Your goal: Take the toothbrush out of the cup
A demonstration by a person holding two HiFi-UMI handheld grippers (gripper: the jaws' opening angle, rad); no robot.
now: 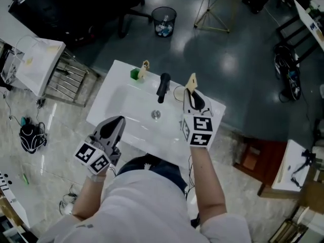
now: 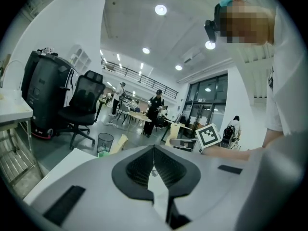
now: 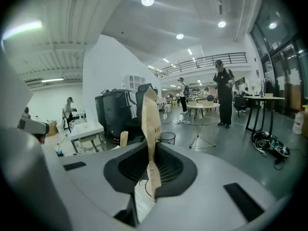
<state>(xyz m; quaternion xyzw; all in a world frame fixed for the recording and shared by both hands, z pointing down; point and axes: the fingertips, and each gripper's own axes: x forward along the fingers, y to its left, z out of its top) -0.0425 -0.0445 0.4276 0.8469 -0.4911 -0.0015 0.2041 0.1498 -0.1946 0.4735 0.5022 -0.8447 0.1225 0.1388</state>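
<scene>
White washbasin (image 1: 115,91) fills the middle of the head view, set on a slant, with grey floor open beyond its rear edge as far as a mesh waste bin (image 1: 164,21) and a thin-legged round table (image 1: 215,4). At the left edge a metal rack (image 1: 68,79) stands just beside the basin; at the right a red-brown cabinet (image 1: 255,158) stands apart from it.

Over the rear right corner, the right gripper (image 1: 190,92) (image 3: 150,150) is clamped on the paper-wrapped toothbrush (image 1: 191,81) (image 3: 150,119), which stands upright, its upper end well above the jaws. Just left of it are the black faucet (image 1: 163,86) and the drain (image 1: 156,115).

Near the rear edge, a green cup (image 1: 134,74) stands beside a second wrapped brush (image 1: 145,68).

Over the front left edge, the left gripper (image 1: 119,120) (image 2: 154,150) has its jaws together, with nothing between them.
</scene>
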